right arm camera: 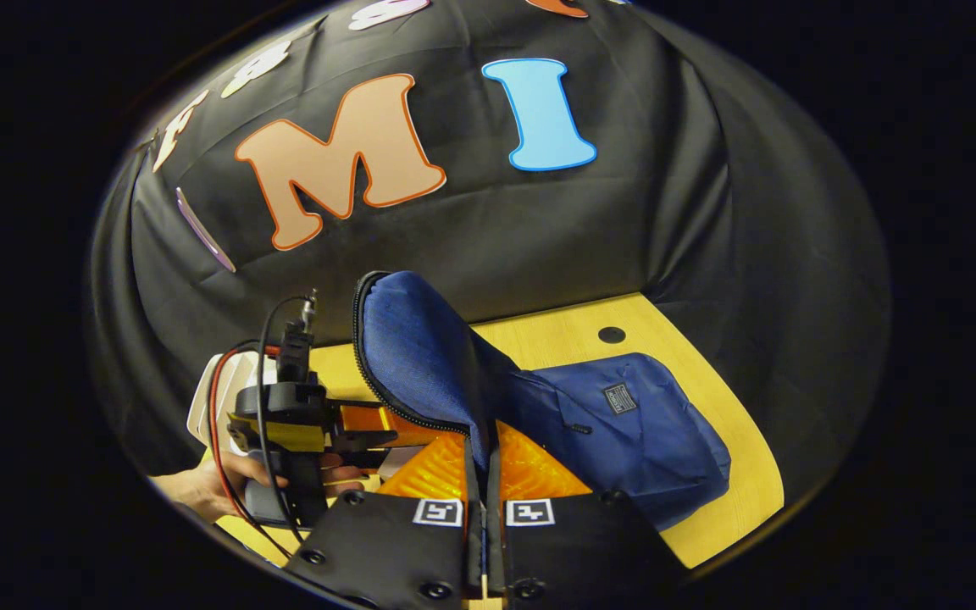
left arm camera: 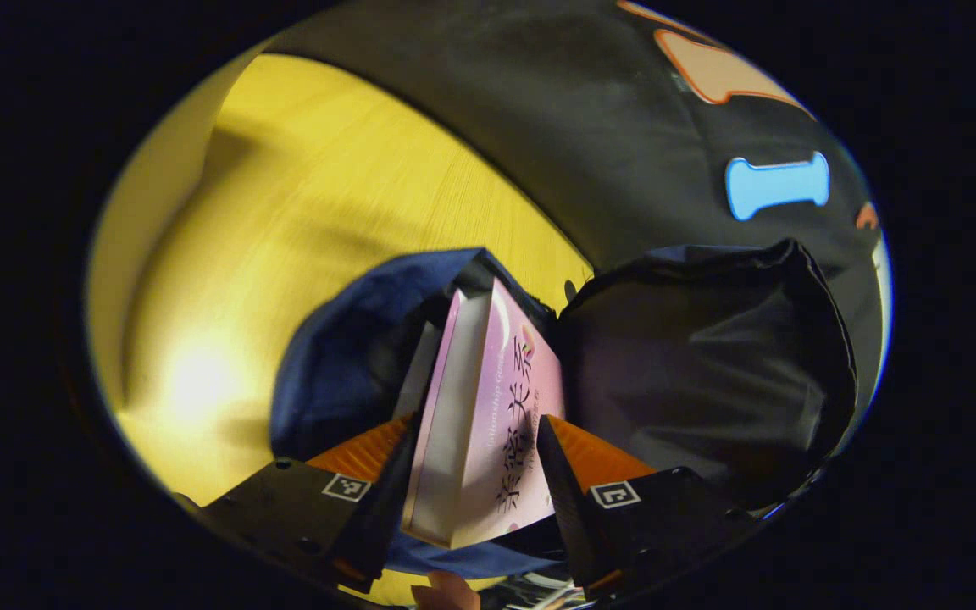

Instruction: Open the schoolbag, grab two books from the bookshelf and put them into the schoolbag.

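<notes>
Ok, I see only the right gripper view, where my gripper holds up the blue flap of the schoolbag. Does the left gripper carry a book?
Observer: Yes. In the left gripper view the left gripper is shut on a pink book.
Operator: Is the book inside the schoolbag?
Observer: Partly. Its far end sits in the opening of the schoolbag; its near end is between the gripper's fingers.
Operator: And where is the flap?
Observer: The flap shows its black lining, to the right of the book in that view.

The pink book's (left arm camera: pixel 488 415) far end is sitting hidden inside the schoolbag (left arm camera: pixel 344 356); the left tongs (right arm camera: pixel 352 436) are partly disappearing behind its raised flap.
</notes>
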The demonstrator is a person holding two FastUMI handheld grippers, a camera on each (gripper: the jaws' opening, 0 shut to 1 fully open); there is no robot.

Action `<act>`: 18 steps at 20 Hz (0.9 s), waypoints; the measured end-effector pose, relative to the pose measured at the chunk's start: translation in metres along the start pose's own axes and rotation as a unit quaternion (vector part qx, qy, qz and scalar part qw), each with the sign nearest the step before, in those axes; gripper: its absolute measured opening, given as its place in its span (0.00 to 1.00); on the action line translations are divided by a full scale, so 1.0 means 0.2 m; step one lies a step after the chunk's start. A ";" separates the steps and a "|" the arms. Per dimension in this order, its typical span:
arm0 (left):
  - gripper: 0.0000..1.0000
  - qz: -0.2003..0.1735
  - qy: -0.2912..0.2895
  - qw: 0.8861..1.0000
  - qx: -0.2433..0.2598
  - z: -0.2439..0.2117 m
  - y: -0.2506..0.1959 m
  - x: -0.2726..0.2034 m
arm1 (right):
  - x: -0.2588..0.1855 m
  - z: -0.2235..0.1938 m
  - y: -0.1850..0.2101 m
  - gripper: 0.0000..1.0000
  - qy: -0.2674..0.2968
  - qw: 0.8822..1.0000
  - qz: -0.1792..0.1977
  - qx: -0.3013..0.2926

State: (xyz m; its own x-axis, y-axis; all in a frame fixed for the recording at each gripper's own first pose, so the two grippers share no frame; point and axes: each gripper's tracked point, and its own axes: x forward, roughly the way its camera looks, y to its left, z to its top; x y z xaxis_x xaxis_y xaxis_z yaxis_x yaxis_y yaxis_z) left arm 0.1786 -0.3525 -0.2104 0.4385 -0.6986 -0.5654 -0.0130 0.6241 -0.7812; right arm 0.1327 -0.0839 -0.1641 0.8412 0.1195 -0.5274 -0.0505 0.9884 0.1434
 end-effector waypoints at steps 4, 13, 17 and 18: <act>0.79 0.031 -0.042 0.997 0.061 0.08 -0.04 -0.15 | 0.00 -0.01 0.00 0.05 -0.002 1.000 -0.004 -0.003; 0.79 0.055 -0.164 0.970 0.172 0.23 -0.06 -0.65 | -0.01 -0.06 0.05 0.10 0.002 1.000 -0.001 -0.009; 0.79 0.074 -0.216 0.946 0.230 0.26 -0.10 -0.90 | -0.05 -0.07 0.12 0.36 0.000 1.000 0.015 -0.006; 0.78 0.080 -0.226 0.941 0.240 0.26 -0.11 -0.94 | -0.07 -0.07 0.14 0.46 -0.004 1.000 0.020 -0.007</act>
State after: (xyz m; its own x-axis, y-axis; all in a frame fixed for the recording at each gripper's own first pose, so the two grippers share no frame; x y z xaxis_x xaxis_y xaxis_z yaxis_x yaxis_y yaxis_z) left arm 0.1436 -0.2157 -0.0725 0.8038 -0.4304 -0.4107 0.2487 0.8702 -0.4253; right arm 0.1124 -0.0561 -0.1637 0.8422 0.1590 -0.5152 -0.0924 0.9840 0.1526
